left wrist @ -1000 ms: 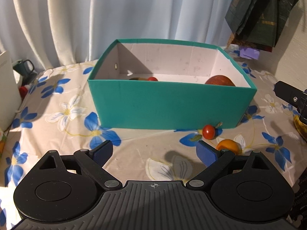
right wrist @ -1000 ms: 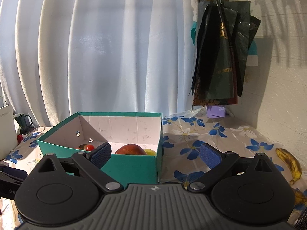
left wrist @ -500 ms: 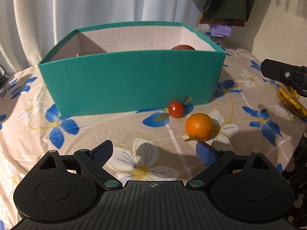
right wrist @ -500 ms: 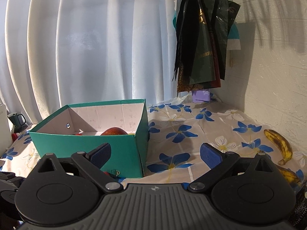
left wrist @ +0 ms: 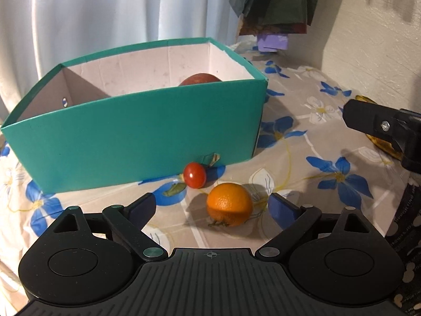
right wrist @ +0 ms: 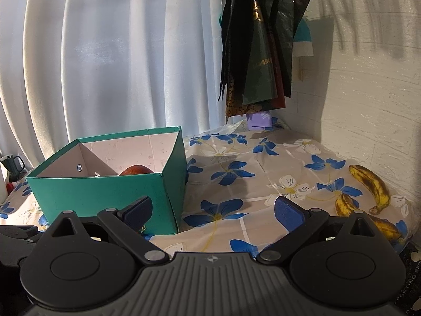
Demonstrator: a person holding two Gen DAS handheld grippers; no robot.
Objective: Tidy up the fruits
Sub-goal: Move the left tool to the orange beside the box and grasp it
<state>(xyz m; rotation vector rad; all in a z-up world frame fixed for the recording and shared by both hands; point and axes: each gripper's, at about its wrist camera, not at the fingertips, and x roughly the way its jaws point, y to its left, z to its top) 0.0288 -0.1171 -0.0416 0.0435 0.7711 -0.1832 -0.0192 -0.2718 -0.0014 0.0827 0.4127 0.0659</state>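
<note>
In the left wrist view a teal box (left wrist: 136,134) stands on the flowered tablecloth with a red apple (left wrist: 201,79) inside. A cherry tomato (left wrist: 194,175) and an orange (left wrist: 229,204) lie in front of the box. My left gripper (left wrist: 211,206) is open and empty, and the orange sits just ahead between its blue pads. The right gripper's black body (left wrist: 386,129) shows at the right edge. In the right wrist view my right gripper (right wrist: 213,209) is open and empty above the cloth, with the box (right wrist: 105,197) to its left and two spotted bananas (right wrist: 373,187) to its right.
White curtains hang behind the table. Dark bags (right wrist: 260,47) hang in the corner above a purple packet (right wrist: 259,119). A white wall (right wrist: 373,105) borders the table on the right. A dark mug (right wrist: 11,164) stands at the far left.
My left gripper has swung right and come closer to the orange, which now lies between its pads. My right gripper has turned right and lower, so the bananas show more fully.
</note>
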